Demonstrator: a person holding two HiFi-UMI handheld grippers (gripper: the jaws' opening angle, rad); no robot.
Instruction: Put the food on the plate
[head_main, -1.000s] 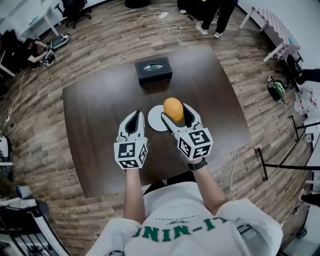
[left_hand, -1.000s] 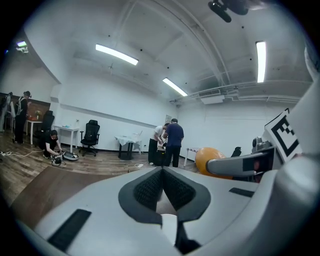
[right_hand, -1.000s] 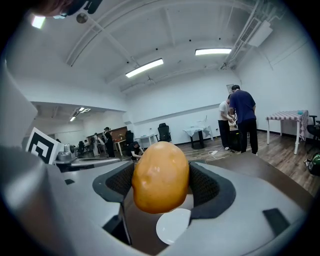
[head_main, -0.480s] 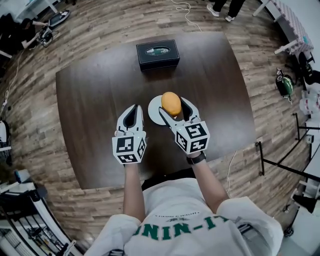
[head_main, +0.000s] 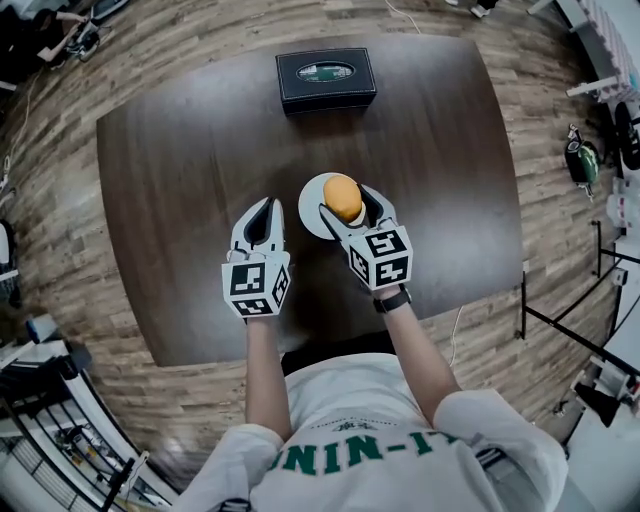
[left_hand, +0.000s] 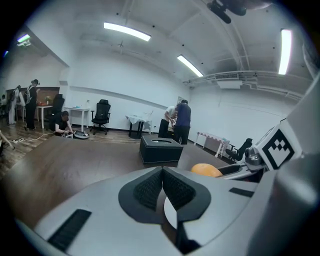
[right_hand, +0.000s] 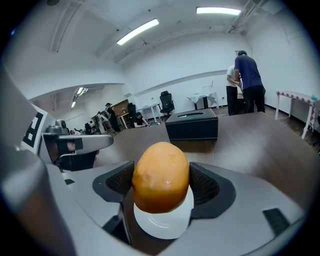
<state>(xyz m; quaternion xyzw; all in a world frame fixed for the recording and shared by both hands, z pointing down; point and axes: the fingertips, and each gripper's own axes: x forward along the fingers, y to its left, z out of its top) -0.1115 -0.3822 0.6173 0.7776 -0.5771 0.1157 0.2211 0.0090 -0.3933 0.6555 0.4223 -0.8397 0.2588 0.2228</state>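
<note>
The right gripper (head_main: 345, 200) is gripping the orange-brown food (right_hand: 161, 176) between its fingers, directly over the white plate (head_main: 308, 208) on the counter (head_main: 180, 180). The food is hiding much of the plate, and no view is showing whether the two are touching. The left gripper (head_main: 264, 204) is sitting just beside the plate, its fingers pressed together on nothing. A black box (head_main: 326, 78) is lying near the counter's far edge.
</note>
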